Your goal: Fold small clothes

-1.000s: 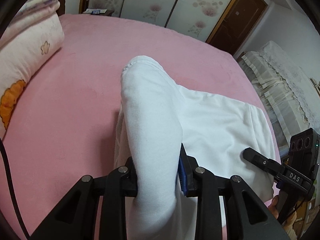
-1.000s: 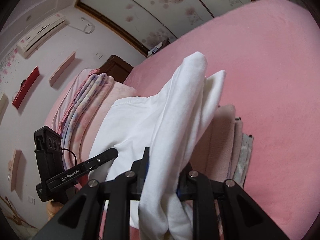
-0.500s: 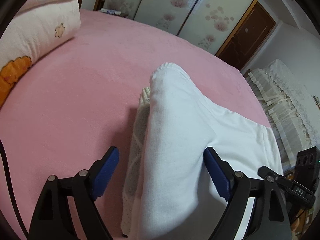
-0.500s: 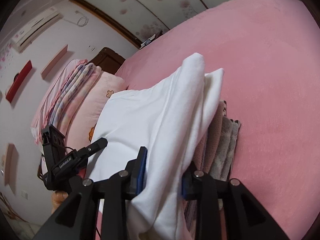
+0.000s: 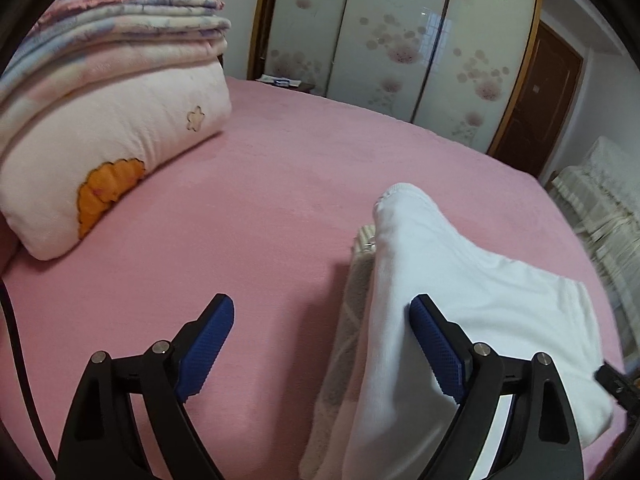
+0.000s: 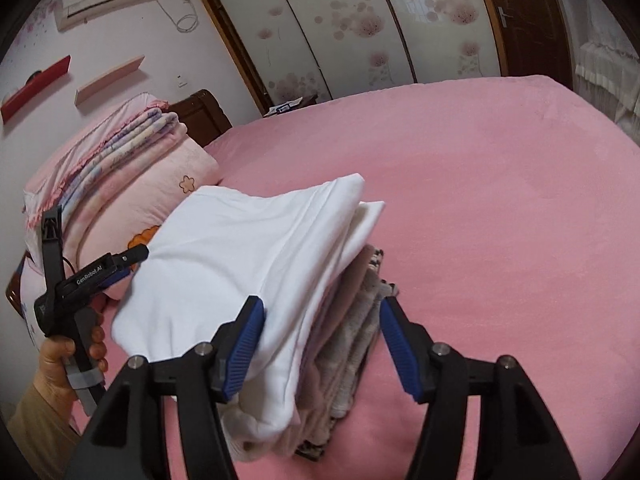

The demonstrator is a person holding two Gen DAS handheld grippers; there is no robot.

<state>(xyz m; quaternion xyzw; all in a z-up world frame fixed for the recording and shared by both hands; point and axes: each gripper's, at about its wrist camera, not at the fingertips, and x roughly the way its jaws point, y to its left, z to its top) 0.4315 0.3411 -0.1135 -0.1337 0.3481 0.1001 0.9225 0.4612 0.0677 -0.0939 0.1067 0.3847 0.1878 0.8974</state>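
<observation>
The folded white garment (image 6: 248, 264) lies on top of a stack of folded clothes (image 6: 352, 340) on the pink bed (image 6: 500, 220), near the close edge of it. Under the white piece I see a pinkish layer, a grey knitted one and a dark patterned one at the bottom. The pile looks fairly neat, but the white garment is larger than the pieces below and it hangs over them on the left side.

The right gripper (image 6: 322, 346) stands around the near right corner of the stack. Its jaws are opening; the cloth is between them, but the blue pads do not press on it, so it holds nothing. The left gripper (image 5: 320, 346) is also opening, already very wide. Between its jaws is mostly bare sheet; its right pad (image 5: 436, 350) lies against the left edge of the white garment, without any grip.

My judgement is that this garment is finished: folded, placed on the pile and released. What is left I cannot tell, because no unfolded clothes show in either view. At the far left there is only a pillow (image 5: 112, 160) with folded blankets (image 5: 120, 28) on it.
</observation>
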